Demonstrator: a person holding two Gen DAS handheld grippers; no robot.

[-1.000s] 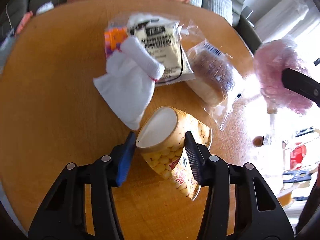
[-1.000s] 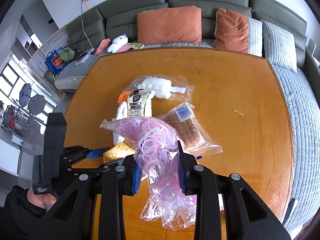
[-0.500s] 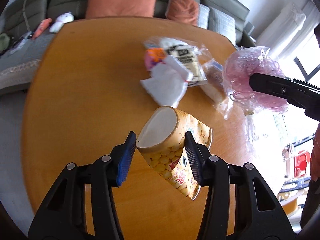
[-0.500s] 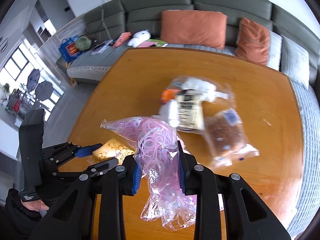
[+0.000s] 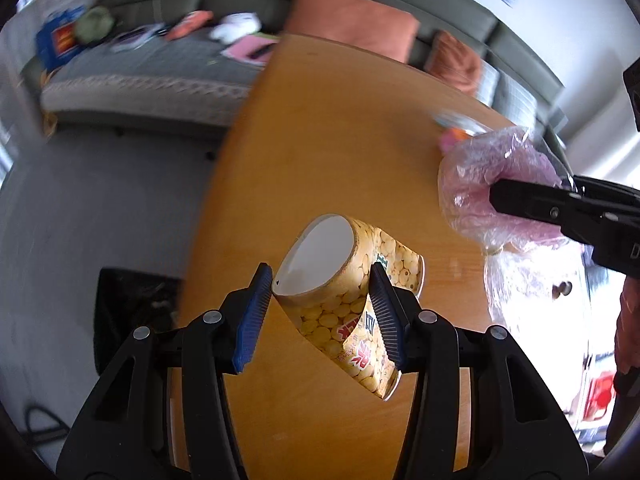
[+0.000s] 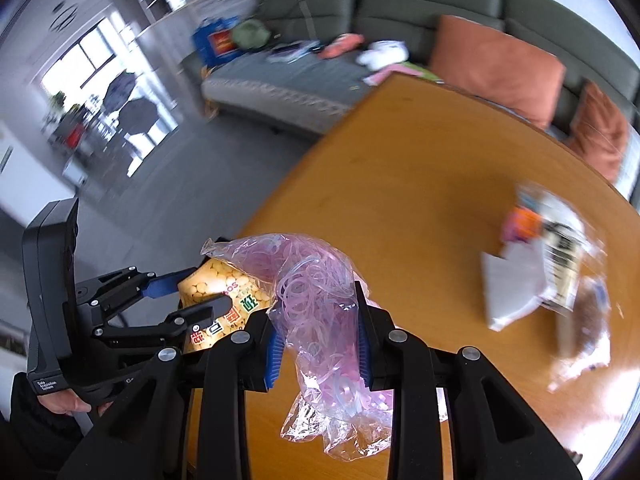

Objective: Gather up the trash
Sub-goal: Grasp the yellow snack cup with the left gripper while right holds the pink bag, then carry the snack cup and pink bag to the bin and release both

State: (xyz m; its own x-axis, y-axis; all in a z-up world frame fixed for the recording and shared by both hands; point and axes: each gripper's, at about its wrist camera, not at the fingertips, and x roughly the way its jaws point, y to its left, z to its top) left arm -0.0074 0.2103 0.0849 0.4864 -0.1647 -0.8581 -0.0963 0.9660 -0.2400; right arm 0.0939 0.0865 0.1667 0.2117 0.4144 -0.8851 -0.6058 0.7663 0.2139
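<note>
A round wooden table (image 5: 320, 152) stands in a living room, beside a grey sofa (image 6: 400, 4) with orange cushions (image 6: 496, 64). The left gripper (image 5: 322, 300) has its fingers closed on a paper cup (image 5: 344, 300) printed with yellow beans, held tilted on its side above the table's near edge, white base facing away. Just beside it, the right gripper (image 6: 318, 344) is clamped on a clear plastic bag (image 6: 316, 312) of pink rubber bands, which hangs crumpled below the fingers. Farther across the table lie more wrappers (image 6: 560, 248), a white sheet (image 6: 512, 288) and a bagged brown loaf (image 6: 588, 320), all blurred. Off the table's edge, a dark bin (image 5: 132, 312) sits on the grey floor (image 5: 100, 208).
</note>
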